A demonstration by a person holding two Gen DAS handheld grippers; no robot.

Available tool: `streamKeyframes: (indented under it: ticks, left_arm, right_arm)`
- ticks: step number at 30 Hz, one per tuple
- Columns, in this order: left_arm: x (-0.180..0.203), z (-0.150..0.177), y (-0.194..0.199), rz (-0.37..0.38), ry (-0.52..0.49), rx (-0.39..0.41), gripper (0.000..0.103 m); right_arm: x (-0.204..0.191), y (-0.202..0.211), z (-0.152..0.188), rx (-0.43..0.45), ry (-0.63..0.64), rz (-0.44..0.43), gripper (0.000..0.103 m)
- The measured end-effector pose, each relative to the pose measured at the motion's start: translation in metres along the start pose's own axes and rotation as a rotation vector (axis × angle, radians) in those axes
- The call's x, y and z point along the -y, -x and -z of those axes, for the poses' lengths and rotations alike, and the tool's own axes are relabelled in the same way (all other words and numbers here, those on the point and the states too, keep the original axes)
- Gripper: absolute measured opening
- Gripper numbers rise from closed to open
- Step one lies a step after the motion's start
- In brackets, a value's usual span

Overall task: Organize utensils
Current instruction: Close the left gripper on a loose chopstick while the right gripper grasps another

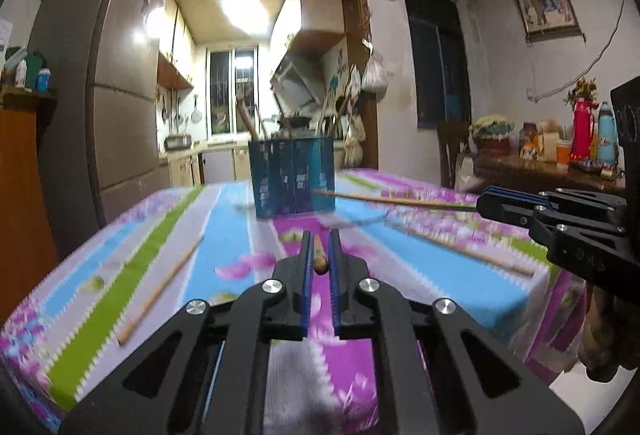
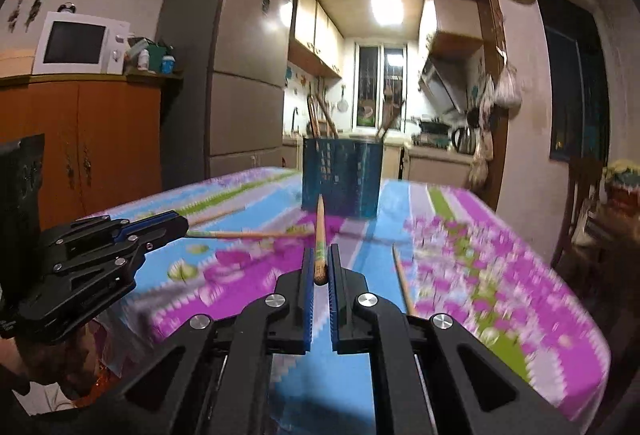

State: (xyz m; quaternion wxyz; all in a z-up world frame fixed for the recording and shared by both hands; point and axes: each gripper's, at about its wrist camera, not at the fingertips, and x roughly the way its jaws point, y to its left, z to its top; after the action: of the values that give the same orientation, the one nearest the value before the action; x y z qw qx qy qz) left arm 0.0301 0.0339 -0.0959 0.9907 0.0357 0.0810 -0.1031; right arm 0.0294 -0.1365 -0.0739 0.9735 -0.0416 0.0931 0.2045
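Both grippers are clamped on a chopstick each. The left gripper (image 1: 319, 251) grips one end-on at lower centre of its own view, only the butt (image 1: 321, 266) showing between the pads. The right gripper (image 2: 319, 267) pinches its chopstick (image 2: 320, 235) near the thick end; the shaft runs up the frame toward the blue holder (image 2: 341, 177).

The holder stands at centre frame on the flowered tablecloth (image 2: 500, 255) and already contains several upright sticks. Loose chopsticks are on the cloth: one at lower left of the left view (image 1: 160, 287), one at right of the right view (image 2: 403, 283).

Risks, as judged:
- Each stick is held near one end, so it may pivot in the pads and miss the opening.
- The two tips converge on one holder and could cross or strike the rim.
- The holder looks light; a side knock may tip it.
- Motion blur suggests speed, which reduces aiming margin.
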Motion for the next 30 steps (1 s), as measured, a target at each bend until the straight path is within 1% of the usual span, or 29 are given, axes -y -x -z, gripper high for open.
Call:
streamKeyframes:
  ticks: [1, 3, 6, 8, 9, 10, 11, 13, 14, 15, 16, 17, 19, 23, 25, 27, 28, 29, 30]
  left_arm:
    - [0.001, -0.006, 0.001, 0.004, -0.003, 0.017, 0.006]
    - [0.003, -0.016, 0.002, 0.004, -0.017, 0.047, 0.003]
    - [0.004, -0.028, -0.003, 0.000, -0.028, 0.078, 0.002]
    - [0.003, -0.030, -0.006, -0.014, -0.038, 0.088, 0.002]
    - [0.000, -0.027, -0.007, -0.034, -0.043, 0.090, 0.002]
    - [-0.003, -0.023, -0.006, -0.032, -0.037, 0.076, 0.002]
    - [-0.009, -0.016, -0.009, -0.020, -0.025, 0.035, 0.002]
    - [-0.015, 0.002, -0.004, -0.014, -0.011, -0.002, 0.003]
    - [-0.015, 0.014, -0.002, 0.005, -0.015, -0.046, 0.003]
    - [-0.016, 0.022, -0.001, 0.009, -0.020, -0.068, 0.003]
    - [-0.016, 0.034, 0.000, 0.017, -0.018, -0.098, 0.008]
    - [-0.018, 0.039, -0.001, 0.025, -0.007, -0.121, 0.018]
    - [-0.018, 0.045, -0.006, 0.027, 0.013, -0.142, 0.028]
    - [-0.009, 0.053, -0.013, 0.047, 0.014, -0.151, 0.028]
    - [0.000, 0.060, -0.012, 0.059, -0.027, -0.160, 0.028]
    - [-0.001, 0.062, -0.013, 0.061, -0.016, -0.160, 0.028]
    - [-0.002, 0.062, -0.014, 0.059, -0.009, -0.160, 0.026]
    - [-0.002, 0.062, -0.015, 0.055, -0.011, -0.160, 0.018]
    - [-0.002, 0.062, -0.015, 0.048, -0.016, -0.158, 0.015]
  right_arm:
    - [0.000, 0.002, -0.006, 0.010, 0.008, -0.004, 0.007]
    - [0.000, 0.005, -0.017, 0.023, 0.021, -0.014, 0.007]
    - [-0.001, 0.007, -0.032, 0.037, 0.052, -0.017, 0.007]
    - [-0.001, 0.007, -0.038, 0.038, 0.068, -0.009, 0.007]
    - [0.001, 0.006, -0.038, 0.037, 0.071, -0.001, 0.007]
    - [0.002, 0.005, -0.036, 0.031, 0.069, 0.002, 0.007]
    - [0.004, 0.003, -0.031, 0.016, 0.060, 0.004, 0.007]
    - [0.005, -0.001, -0.015, -0.019, 0.048, 0.005, 0.007]
    - [0.005, -0.003, -0.005, -0.040, 0.036, 0.008, 0.007]
    - [0.006, -0.004, 0.005, -0.058, 0.024, 0.012, 0.007]
    - [0.006, -0.005, 0.010, -0.065, 0.017, 0.015, 0.007]
    - [0.006, -0.005, 0.018, -0.076, 0.007, 0.023, 0.007]
    - [0.006, -0.010, 0.033, -0.103, -0.011, 0.032, 0.007]
    - [0.002, -0.021, 0.049, -0.141, -0.029, 0.035, 0.007]
    - [0.002, -0.025, 0.052, -0.151, -0.038, 0.041, 0.007]
    - [0.003, -0.029, 0.054, -0.157, -0.046, 0.042, 0.007]
    - [0.003, -0.031, 0.055, -0.160, -0.046, 0.043, 0.007]
    - [0.003, -0.032, 0.056, -0.162, -0.048, 0.042, 0.008]
    - [0.004, -0.033, 0.057, -0.164, -0.049, 0.042, 0.008]
